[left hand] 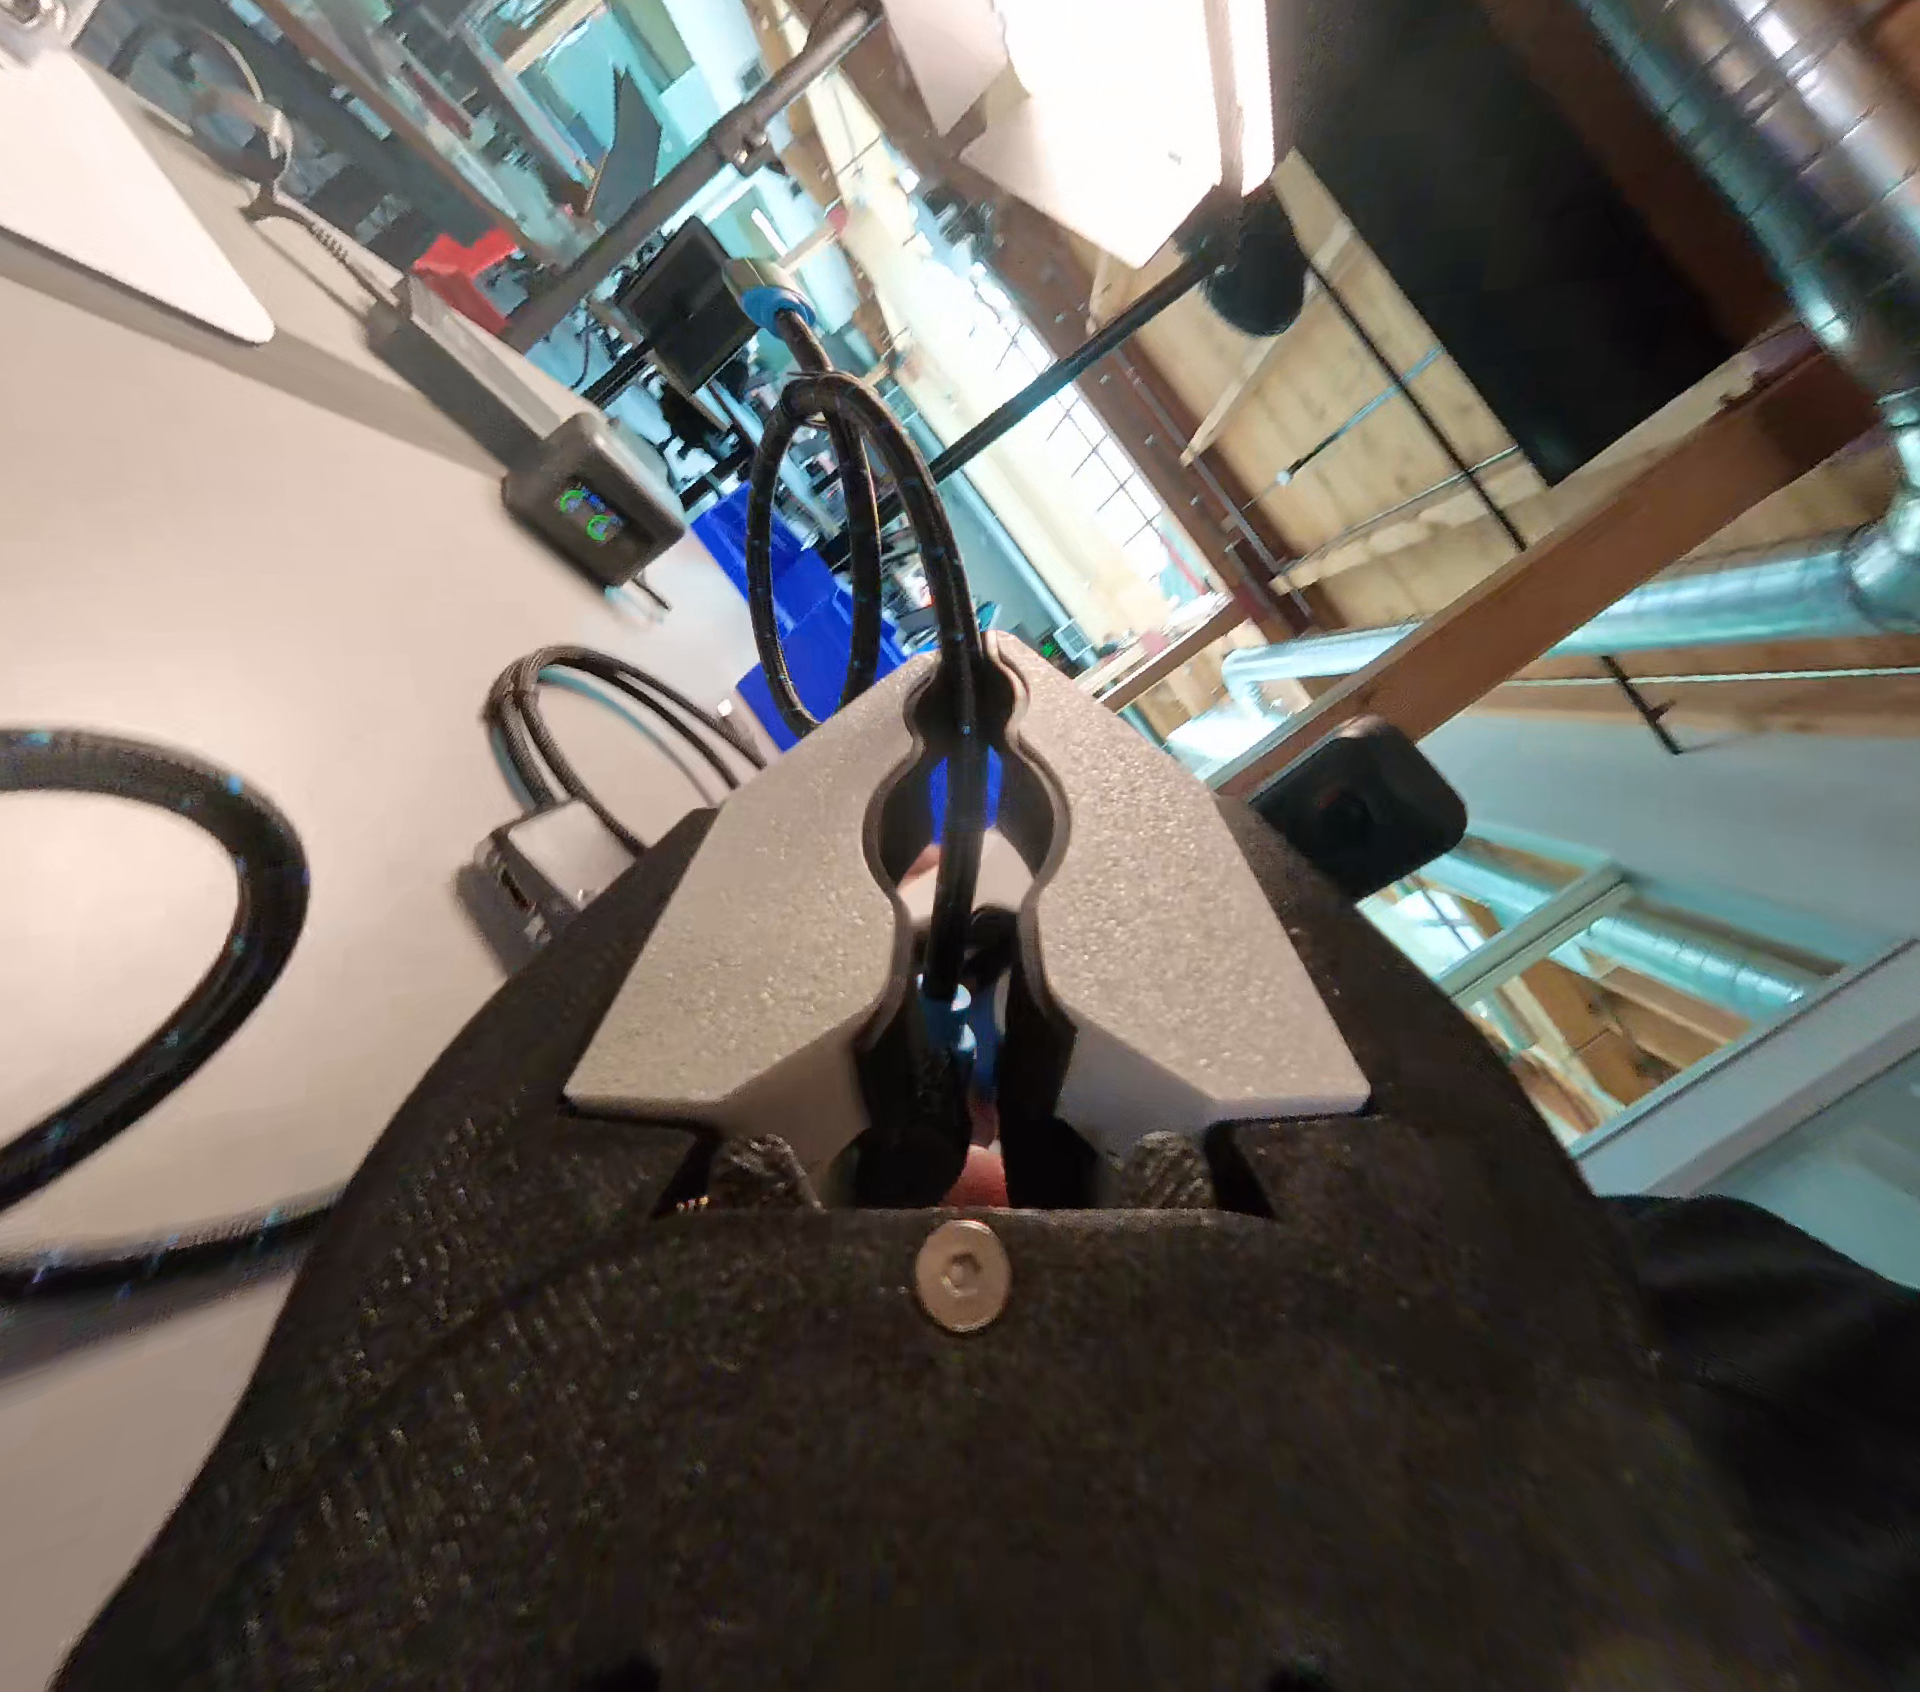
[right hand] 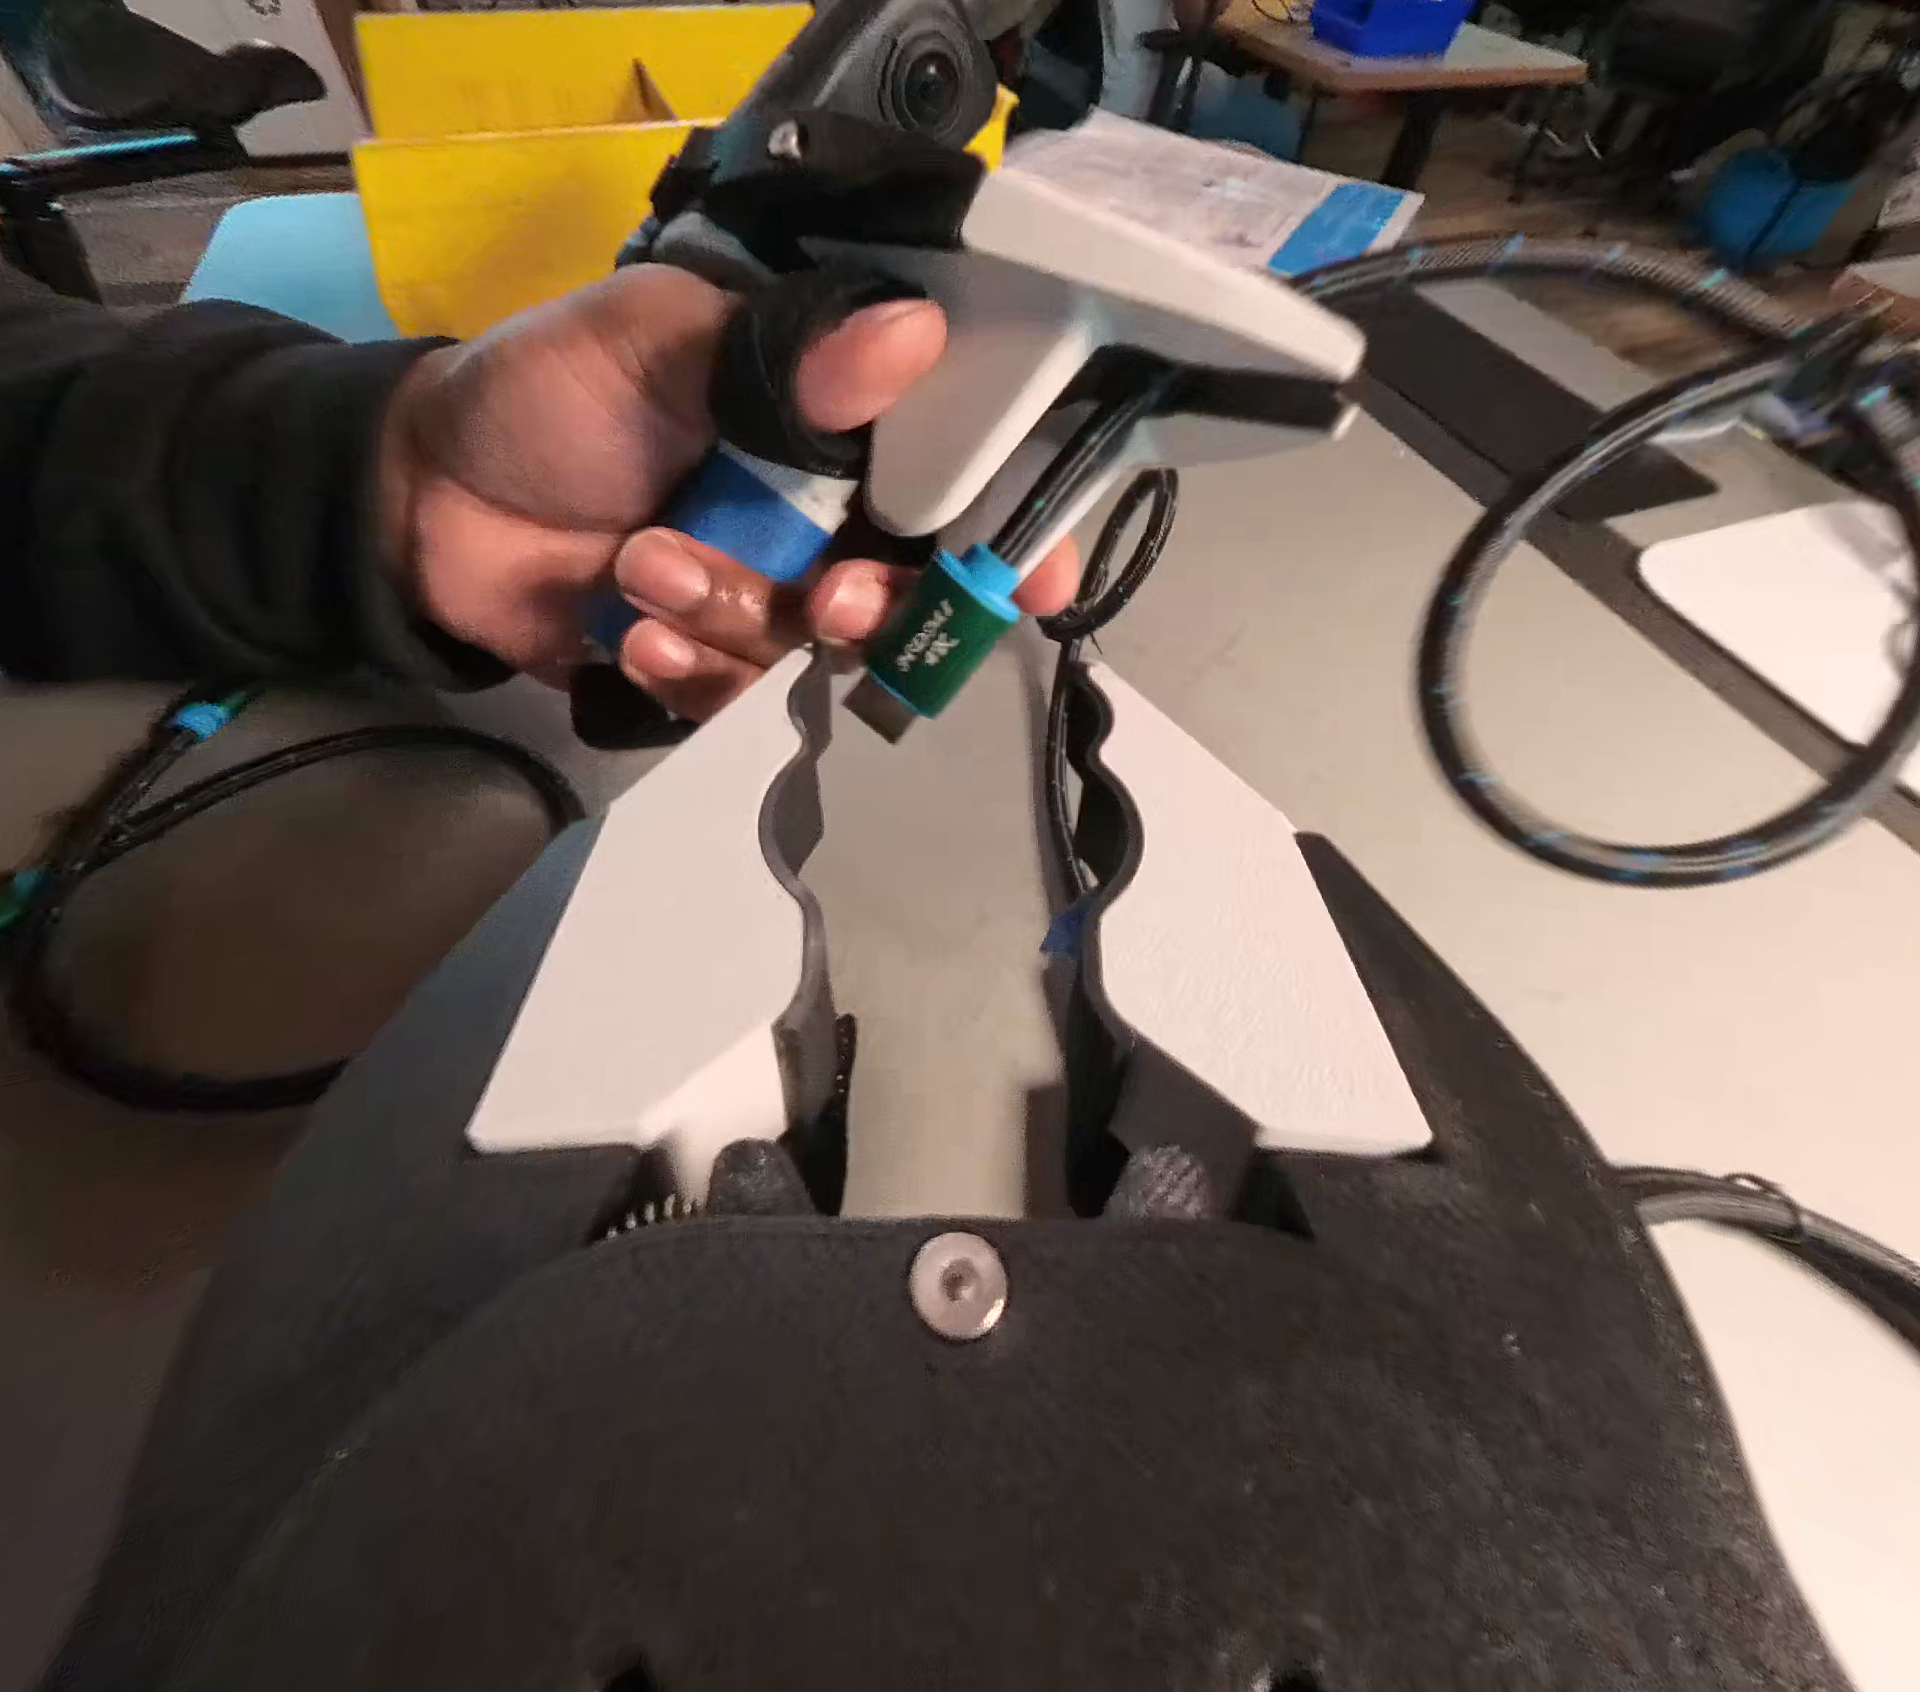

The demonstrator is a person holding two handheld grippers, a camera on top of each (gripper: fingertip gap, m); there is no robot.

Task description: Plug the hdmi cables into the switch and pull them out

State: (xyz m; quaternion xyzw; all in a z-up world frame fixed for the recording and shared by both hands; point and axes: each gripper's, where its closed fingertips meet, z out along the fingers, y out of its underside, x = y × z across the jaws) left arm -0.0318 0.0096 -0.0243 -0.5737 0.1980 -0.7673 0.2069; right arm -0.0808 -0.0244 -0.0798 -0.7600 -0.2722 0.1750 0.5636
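My left gripper (left hand: 971, 668) is shut on a black braided HDMI cable (left hand: 940, 593) that runs between its grey fingers and loops up beyond the tips. The small grey switch (left hand: 535, 858) sits on the table to the left, with other cables plugged into it. In the right wrist view the left gripper (right hand: 1345, 390) is held up in a hand (right hand: 540, 447). The cable's green plug (right hand: 930, 645) hangs below the hand, loose, tip down. My right gripper (right hand: 940, 712) is open, and the plug sits just at its fingertips, untouched.
A black box with green lights (left hand: 592, 499) and a white pad (left hand: 125, 208) lie on the grey table (left hand: 208, 603). Cable loops lie left (right hand: 260, 915) and hang right (right hand: 1496, 603). A yellow bin (right hand: 520, 188) stands behind the hand. Some 8 cm of space lies between my two pairs of fingers.
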